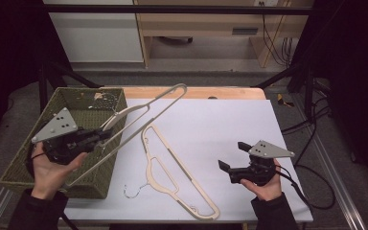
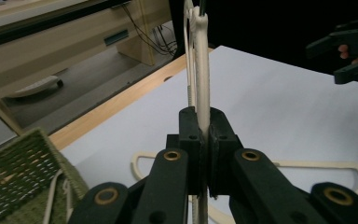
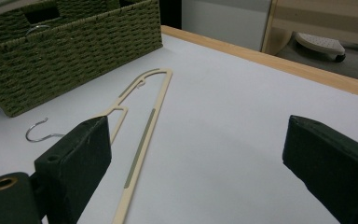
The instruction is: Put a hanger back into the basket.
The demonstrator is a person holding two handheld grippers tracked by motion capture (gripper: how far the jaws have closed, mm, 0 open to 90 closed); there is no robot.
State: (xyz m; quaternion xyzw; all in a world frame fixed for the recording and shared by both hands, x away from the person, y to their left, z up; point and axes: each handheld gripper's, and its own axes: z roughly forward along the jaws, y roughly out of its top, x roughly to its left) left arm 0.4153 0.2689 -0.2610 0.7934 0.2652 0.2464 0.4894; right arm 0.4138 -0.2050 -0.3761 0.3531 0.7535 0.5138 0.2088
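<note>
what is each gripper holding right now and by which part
Left gripper is shut on a raised cream hanger, gripping its thin frame; right gripper is open and holds nothing.

The left hand (image 1: 52, 167) came in from the near left corner of the table, palm up and lifted off the surface, carrying the left gripper (image 1: 106, 133); its jaws pointed toward the far right corner and were pressed together on a thin cream bar. The right hand (image 1: 267, 188) sat low by the near right corner, cradling the right gripper (image 1: 234, 155) from beneath; its jaws faced left across the table, spread wide with nothing between them.
</note>
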